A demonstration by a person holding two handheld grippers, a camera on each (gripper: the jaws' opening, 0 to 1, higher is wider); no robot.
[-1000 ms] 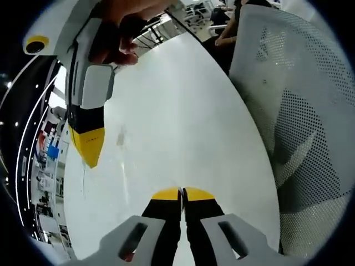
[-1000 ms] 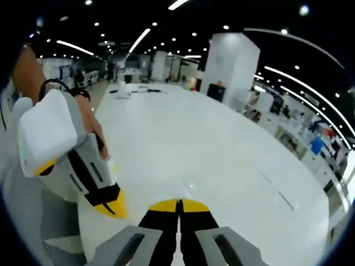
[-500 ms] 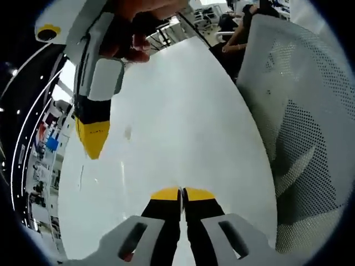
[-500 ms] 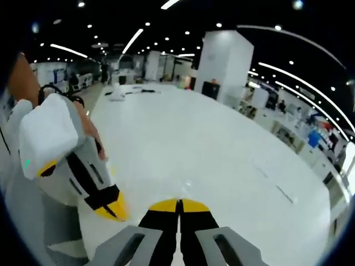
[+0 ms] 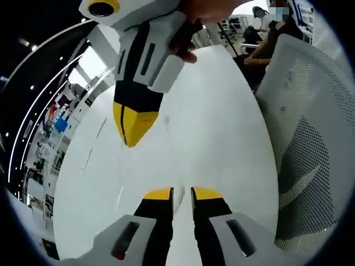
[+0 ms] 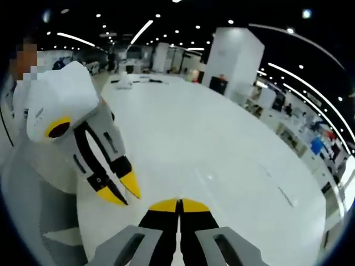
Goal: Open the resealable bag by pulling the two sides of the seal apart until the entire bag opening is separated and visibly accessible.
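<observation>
My left gripper [image 5: 182, 194] hangs low over the white table [image 5: 222, 122], its yellow-tipped jaws parted by a narrow gap with nothing between them. In the left gripper view my right gripper [image 5: 133, 126] comes down from the top, held by a hand [image 5: 194, 22], its yellow tip closed to a point above the table. In the right gripper view my right gripper [image 6: 178, 205] has its jaws pressed together, and nothing shows between them. My left gripper [image 6: 122, 190] enters there from the left with its two yellow fingertips [image 6: 132, 184] apart.
A white mesh chair [image 5: 310, 144] stands against the table's edge and also shows as a chair [image 6: 33, 210] beside the left gripper. People [image 5: 260, 44] sit at the table's far end. A white pillar [image 6: 236, 61] and lit desks lie beyond the table [image 6: 233, 149].
My left gripper's jaws have parted from shut to a narrow gap. Both views have swung; the right gripper now sits nearer the middle of the left gripper view.
</observation>
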